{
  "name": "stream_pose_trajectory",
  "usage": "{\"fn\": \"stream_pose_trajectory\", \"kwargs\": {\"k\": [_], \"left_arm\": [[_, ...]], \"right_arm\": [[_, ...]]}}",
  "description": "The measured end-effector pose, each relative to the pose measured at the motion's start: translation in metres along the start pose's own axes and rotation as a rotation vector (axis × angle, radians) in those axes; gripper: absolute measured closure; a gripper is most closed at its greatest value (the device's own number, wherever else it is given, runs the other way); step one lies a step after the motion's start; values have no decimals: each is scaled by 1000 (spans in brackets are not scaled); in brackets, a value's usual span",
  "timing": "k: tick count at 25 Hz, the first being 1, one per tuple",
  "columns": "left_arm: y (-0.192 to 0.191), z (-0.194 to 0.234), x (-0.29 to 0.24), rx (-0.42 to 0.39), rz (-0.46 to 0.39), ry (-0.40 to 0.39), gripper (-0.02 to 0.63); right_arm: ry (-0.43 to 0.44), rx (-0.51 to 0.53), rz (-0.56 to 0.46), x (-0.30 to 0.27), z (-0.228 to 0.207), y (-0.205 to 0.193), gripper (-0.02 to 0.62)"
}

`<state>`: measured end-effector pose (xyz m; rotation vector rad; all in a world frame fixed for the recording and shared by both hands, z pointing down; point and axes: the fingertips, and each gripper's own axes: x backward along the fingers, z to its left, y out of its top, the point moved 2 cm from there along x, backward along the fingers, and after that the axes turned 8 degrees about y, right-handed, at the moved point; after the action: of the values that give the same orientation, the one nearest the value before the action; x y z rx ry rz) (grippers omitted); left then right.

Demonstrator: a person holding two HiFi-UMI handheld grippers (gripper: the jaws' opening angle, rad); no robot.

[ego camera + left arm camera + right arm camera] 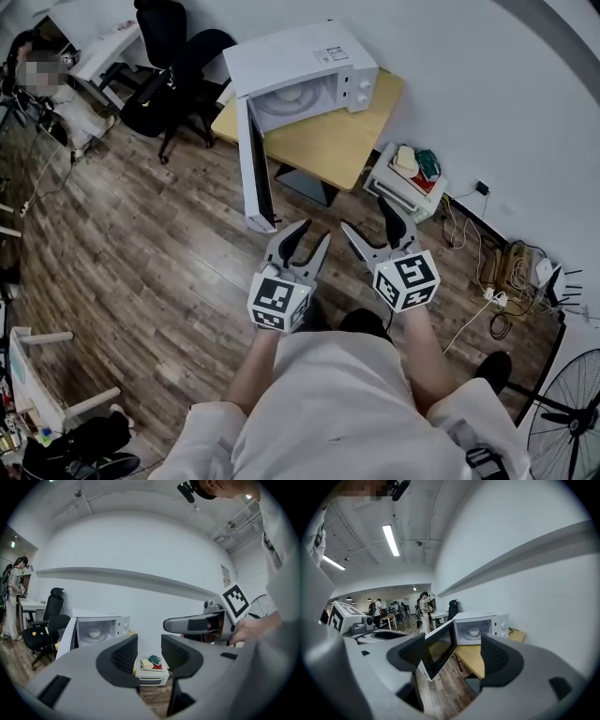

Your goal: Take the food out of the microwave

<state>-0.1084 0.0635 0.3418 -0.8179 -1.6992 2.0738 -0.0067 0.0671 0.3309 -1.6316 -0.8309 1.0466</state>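
Observation:
A white microwave (305, 66) stands on a wooden table (328, 141) against the wall, its door (255, 164) swung wide open towards me. In the left gripper view a white bowl (94, 633) sits inside the microwave (98, 627); the right gripper view shows that bowl (474, 632) too. Both grippers hang over the floor, well short of the table. My left gripper (310, 239) is open with nothing between its fingers (150, 651). My right gripper (373, 225) beside it is open and empty as well (452, 651).
A small white appliance (405, 178) with food-like items on top stands on the floor right of the table. Black office chairs (173, 56) are behind the microwave. Cables and a power strip (506, 272) lie along the wall; a fan (567, 422) is at lower right. People (423, 609) stand far off.

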Motion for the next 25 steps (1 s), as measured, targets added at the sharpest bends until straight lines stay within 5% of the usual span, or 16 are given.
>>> {"fn": "stream_pose_trajectory", "kwargs": {"k": [11,25], "left_arm": [[-7,26,-33,25,32,12,454],[4,71,-129,65,64,139,446]], "right_arm": [[13,-17,24,-38,-33,0,190],[195,-18,73,-147,-120,22,144]]}}
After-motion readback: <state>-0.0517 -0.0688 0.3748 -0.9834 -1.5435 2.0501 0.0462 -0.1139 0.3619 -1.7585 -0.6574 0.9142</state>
